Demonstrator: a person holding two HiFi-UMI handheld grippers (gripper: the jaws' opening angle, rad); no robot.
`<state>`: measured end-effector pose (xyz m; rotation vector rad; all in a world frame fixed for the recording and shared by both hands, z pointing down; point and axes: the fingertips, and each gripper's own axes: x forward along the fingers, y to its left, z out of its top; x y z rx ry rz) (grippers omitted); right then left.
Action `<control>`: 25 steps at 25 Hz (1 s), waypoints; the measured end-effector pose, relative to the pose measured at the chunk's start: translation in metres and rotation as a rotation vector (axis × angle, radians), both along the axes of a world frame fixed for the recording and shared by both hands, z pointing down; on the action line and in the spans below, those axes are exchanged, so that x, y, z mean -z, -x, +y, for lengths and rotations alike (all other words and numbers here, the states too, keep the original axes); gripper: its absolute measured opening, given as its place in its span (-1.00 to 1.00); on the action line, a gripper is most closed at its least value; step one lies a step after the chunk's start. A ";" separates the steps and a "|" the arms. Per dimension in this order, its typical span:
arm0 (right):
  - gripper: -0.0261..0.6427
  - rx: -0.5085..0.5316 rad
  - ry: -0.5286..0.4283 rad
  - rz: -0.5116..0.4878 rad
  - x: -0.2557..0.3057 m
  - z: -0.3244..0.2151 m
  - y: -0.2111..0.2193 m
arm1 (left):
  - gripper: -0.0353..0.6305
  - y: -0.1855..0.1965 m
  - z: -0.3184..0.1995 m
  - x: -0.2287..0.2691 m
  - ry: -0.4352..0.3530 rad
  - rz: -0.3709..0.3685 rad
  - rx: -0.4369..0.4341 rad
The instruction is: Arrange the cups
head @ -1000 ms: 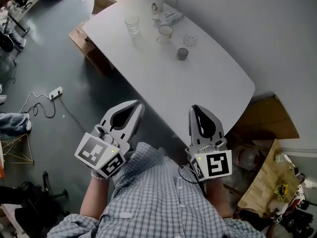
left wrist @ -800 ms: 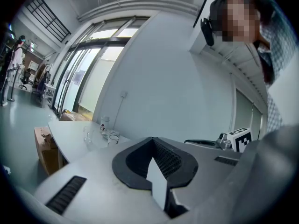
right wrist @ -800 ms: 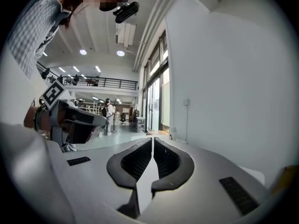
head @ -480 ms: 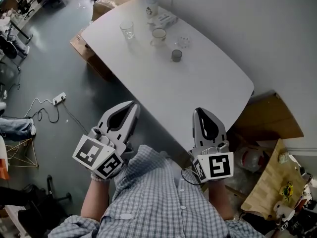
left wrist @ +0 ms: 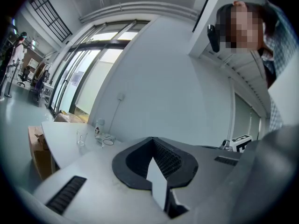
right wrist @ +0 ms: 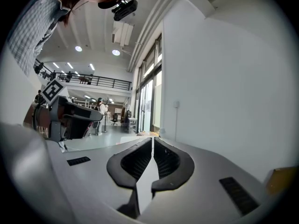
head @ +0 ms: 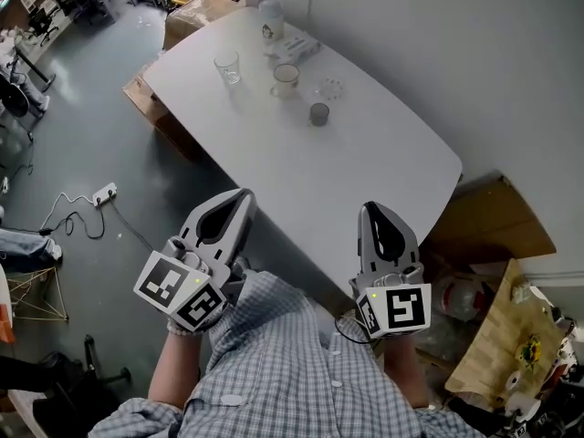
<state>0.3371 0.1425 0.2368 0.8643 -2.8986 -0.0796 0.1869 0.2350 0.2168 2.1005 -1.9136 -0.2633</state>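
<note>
Cups sit bunched at the far end of the white table [head: 383, 162], well apart from both grippers. Leftmost stands a clear glass [head: 227, 67]. Behind it and to the right, a white bottle [head: 270, 18] stands beside a flat packet [head: 299, 44]. Then comes a pale cup [head: 285, 78] with a dark rim, a small clear cup [head: 329, 89], and nearest us a little dark cup [head: 318, 114]. Down by the person's checked shirt [head: 301, 372], the left gripper [head: 245, 193] hangs over the floor beside the table, jaws pressed together, nothing in them. The right gripper [head: 369, 208] has its tip at the table's near edge, jaws likewise closed and empty.
</note>
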 end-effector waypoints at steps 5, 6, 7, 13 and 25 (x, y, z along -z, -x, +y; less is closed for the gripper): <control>-0.83 -0.040 -0.010 0.013 -0.003 -0.005 0.035 | -0.87 0.039 -0.008 -0.001 -0.013 -0.027 -0.039; -0.84 -0.054 0.010 0.006 -0.004 -0.005 0.046 | -0.87 0.050 -0.007 -0.001 -0.015 -0.025 -0.044; -0.83 -0.066 0.035 -0.006 -0.005 -0.004 0.057 | -0.87 0.062 -0.006 -0.003 -0.013 -0.023 -0.048; -0.83 -0.114 0.115 -0.052 -0.007 0.003 0.137 | -0.87 0.135 0.006 -0.014 0.041 -0.030 -0.082; -0.83 -0.150 0.134 0.006 -0.025 0.032 0.252 | -0.87 0.256 0.024 -0.034 0.054 0.013 -0.108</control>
